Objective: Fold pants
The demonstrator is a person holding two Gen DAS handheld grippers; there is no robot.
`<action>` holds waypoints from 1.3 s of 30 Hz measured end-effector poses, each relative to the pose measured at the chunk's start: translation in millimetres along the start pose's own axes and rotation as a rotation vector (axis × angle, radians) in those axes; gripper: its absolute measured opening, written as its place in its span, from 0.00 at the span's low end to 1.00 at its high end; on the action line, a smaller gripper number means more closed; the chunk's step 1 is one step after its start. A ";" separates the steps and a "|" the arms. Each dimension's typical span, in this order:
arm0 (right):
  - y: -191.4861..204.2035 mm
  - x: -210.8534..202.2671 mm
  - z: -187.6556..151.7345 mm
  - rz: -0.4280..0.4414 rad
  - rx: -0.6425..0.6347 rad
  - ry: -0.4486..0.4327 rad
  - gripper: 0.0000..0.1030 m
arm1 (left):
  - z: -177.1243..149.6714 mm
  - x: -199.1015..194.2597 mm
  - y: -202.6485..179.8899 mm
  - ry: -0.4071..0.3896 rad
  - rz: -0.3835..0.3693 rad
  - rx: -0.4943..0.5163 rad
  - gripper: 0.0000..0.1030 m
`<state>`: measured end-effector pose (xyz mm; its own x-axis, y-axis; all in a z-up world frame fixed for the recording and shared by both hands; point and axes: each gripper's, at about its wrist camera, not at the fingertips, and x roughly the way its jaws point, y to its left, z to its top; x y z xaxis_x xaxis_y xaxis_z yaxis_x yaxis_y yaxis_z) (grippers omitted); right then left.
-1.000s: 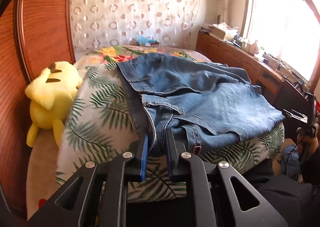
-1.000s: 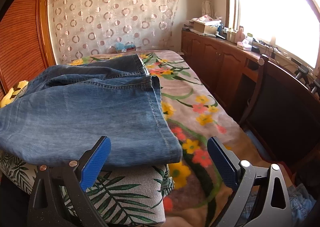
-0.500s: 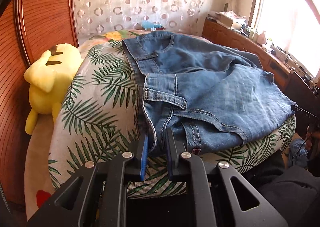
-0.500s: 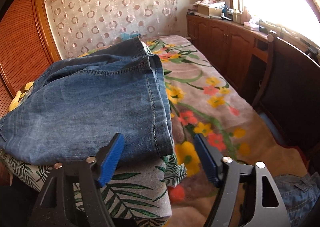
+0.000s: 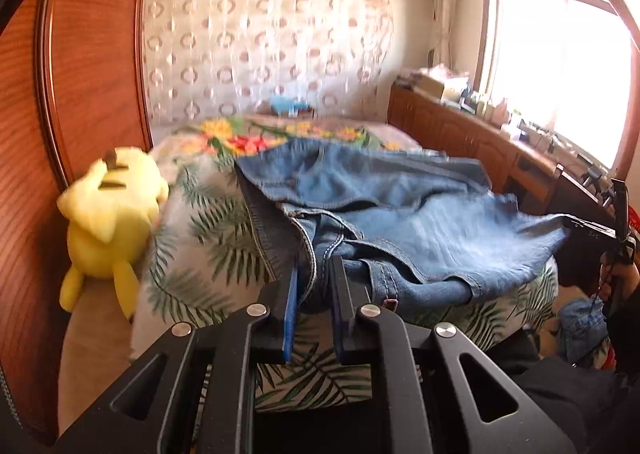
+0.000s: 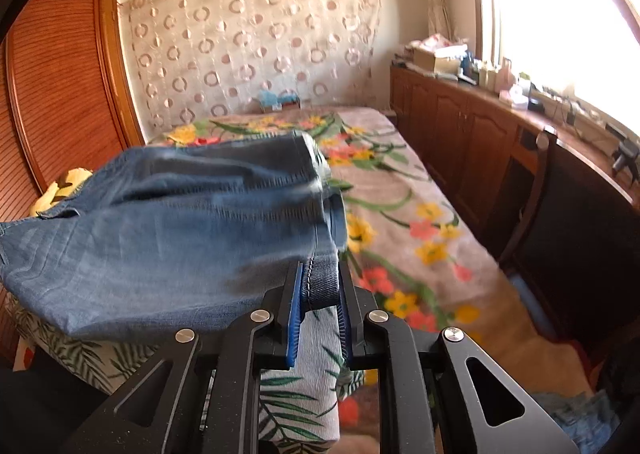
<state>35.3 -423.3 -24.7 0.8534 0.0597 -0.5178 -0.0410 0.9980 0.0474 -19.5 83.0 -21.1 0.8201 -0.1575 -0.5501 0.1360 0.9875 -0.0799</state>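
A pair of blue jeans (image 5: 420,222) lies folded on a leaf-print cushion (image 5: 208,238) at the near end of the bed. My left gripper (image 5: 314,274) is shut on the waistband end at the near edge, with denim bunched between its blue pads. In the right wrist view the jeans (image 6: 180,234) spread to the left. My right gripper (image 6: 320,274) is closing, and its pads press on the stitched hem corner of the leg. The near edge of the denim is raised off the cushion (image 6: 304,374).
A yellow plush toy (image 5: 108,222) leans against the wooden wardrobe at the left. The flowered bedspread (image 6: 400,214) runs beyond the jeans. A wooden cabinet row (image 6: 460,134) and a dark chair (image 6: 580,234) stand on the right, under the window.
The right gripper's jaws went from wide open to shut on the jeans' hem corner. Both grippers rose, and the near edge of the denim lifted with them.
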 end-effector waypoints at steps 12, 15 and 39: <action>27.7 -73.7 26.9 0.063 -0.102 -0.172 0.15 | 16.9 -33.9 28.3 -0.084 0.065 -0.037 0.15; 28.1 -69.4 19.7 0.069 -0.116 -0.175 0.15 | 13.6 -25.0 30.3 -0.069 0.071 -0.038 0.15; 36.5 -1.9 59.7 0.038 -0.120 -0.135 0.15 | 21.2 46.0 33.4 -0.011 0.056 -0.044 0.14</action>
<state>63.2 -388.1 29.0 0.9118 0.1019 -0.3979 -0.1292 0.9907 -0.0423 34.5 108.5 -31.5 0.8320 -0.1019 -0.5453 0.0654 0.9941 -0.0860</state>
